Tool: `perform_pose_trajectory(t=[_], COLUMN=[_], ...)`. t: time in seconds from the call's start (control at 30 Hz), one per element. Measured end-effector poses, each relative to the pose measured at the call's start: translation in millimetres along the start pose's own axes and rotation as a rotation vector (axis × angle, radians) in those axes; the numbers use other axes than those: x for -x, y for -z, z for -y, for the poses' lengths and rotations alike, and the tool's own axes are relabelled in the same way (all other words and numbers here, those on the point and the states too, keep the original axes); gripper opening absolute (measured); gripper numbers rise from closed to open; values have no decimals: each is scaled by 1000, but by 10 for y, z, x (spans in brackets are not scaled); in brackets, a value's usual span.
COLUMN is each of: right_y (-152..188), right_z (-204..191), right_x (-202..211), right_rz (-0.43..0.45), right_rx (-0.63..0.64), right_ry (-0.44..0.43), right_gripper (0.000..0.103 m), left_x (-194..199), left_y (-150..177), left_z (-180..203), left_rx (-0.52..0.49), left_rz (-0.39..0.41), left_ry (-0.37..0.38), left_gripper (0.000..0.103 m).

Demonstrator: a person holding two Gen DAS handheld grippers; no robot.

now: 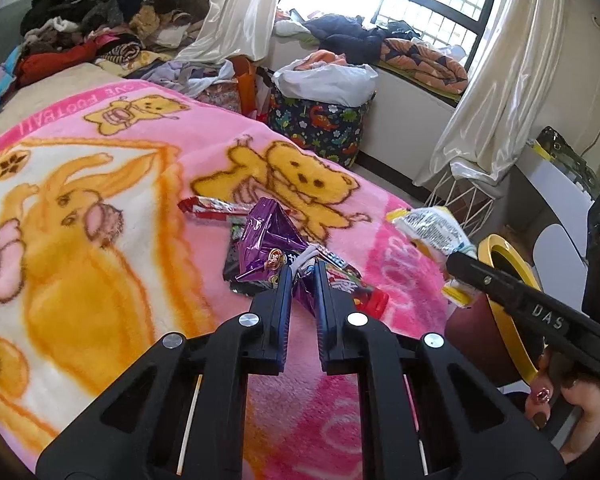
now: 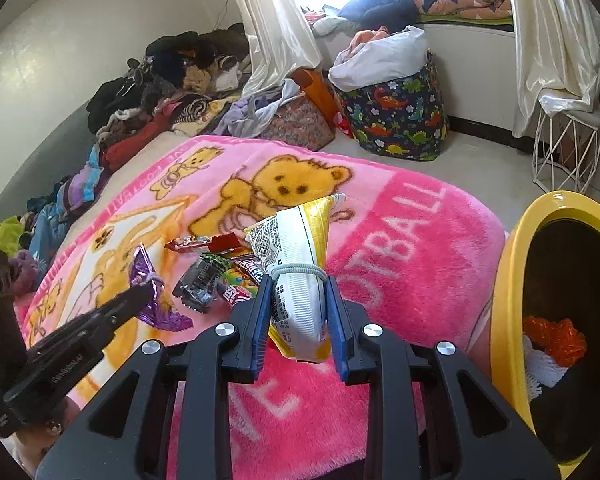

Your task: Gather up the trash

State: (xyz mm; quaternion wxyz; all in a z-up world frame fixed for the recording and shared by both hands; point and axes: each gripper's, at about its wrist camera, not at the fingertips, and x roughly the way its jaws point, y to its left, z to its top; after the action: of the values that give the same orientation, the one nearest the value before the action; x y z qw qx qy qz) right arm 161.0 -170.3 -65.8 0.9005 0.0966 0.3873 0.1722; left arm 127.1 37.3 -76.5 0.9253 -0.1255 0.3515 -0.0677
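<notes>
The left gripper [image 1: 303,270] is clenched on a crumpled purple foil wrapper [image 1: 268,246], its two fingers pinching the wrapper's near end just above the pink teddy-bear blanket [image 1: 100,220]. In the right wrist view the same wrapper [image 2: 152,300] hangs from that gripper's tip at the left. The right gripper [image 2: 298,280] is closed on a yellow-and-white snack packet [image 2: 296,272], which stands up between its blue pads and is lifted clear of the blanket [image 2: 400,248]; the left wrist view shows this packet [image 1: 432,230] held at the right, near the bed's edge. Between the two held pieces, a small pile of trash lies on the blanket: a red wrapper [image 2: 204,244] at the far side, a black-and-green wrapper [image 2: 198,280] nearer, and a colourful candy wrapper [image 2: 240,284] just beside it. To the right of the bed stands a yellow-rimmed bin [image 2: 512,280], with orange and white scraps [image 2: 552,344] inside. Farther off on the floor sits a dinosaur-print fabric basket [image 2: 400,120] stuffed with laundry, with a white wire stand [image 2: 564,152] to its right under the curtain. A heap of clothes [image 2: 172,80] covers the far left end of the bed by the wall.
</notes>
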Motion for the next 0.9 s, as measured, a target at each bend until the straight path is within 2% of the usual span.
perform_pose_trajectory(t=[0.33,0.9], right_y=[-20,-54], right_z=[149,560], right_x=[307,760], right_rz=[50,134], right_rx=[-34,-94], right_ry=[1,58], right_gripper=[25,25], left_x=[98,171], left_y=[-20,-148], left_z=[199,740], left_rx=[-26,-118], left_rz=[23,58], left_ry=[32,108], left_gripper=[7,6])
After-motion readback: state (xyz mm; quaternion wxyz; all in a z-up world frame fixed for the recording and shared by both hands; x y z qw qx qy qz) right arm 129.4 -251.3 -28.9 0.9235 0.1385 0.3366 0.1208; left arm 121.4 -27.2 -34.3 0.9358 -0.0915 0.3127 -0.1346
